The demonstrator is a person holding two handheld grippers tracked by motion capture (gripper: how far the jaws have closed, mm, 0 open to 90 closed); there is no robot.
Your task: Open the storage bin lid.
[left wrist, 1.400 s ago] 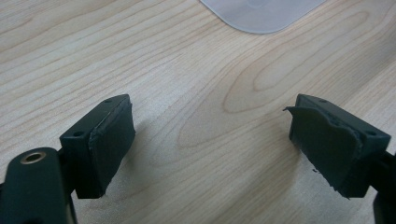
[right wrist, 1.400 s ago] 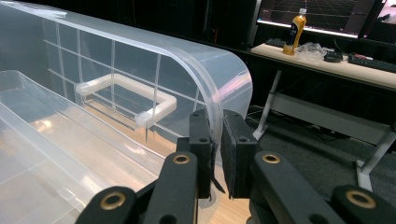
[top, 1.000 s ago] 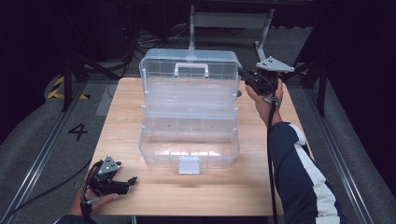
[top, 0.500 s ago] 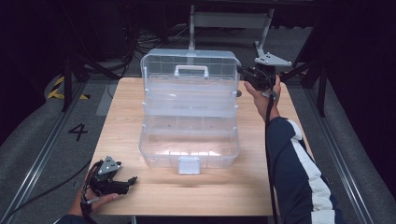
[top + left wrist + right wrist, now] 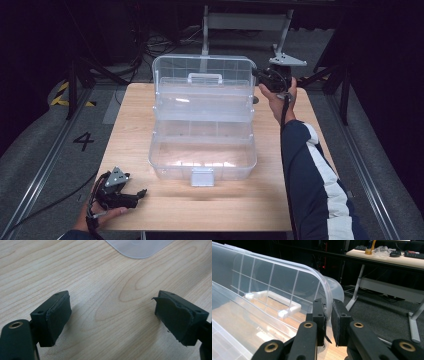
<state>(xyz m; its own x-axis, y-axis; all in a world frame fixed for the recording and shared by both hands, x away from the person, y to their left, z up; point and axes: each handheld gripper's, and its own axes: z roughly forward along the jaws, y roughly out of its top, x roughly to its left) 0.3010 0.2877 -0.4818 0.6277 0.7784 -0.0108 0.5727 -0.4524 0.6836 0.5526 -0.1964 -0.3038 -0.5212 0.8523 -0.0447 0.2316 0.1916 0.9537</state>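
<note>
A clear plastic toolbox stands open in the middle of the wooden table. Its lid, with a white handle, is tilted up at the far side. My right gripper is at the lid's right end, shut on the lid's rim, which sits pinched between the pads. My left gripper rests low at the table's front left, away from the box. Its jaws stand wide open over bare wood, with a corner of the box farther off.
A white latch hangs at the box's front wall. Bare wood runs along the table's front and both sides of the box. Behind the table are metal stand legs and cables on a dark floor. A desk stands in the background.
My right gripper has shifted slightly toward the table's far side, still holding the lid's rim. The left gripper has stayed where it was.
</note>
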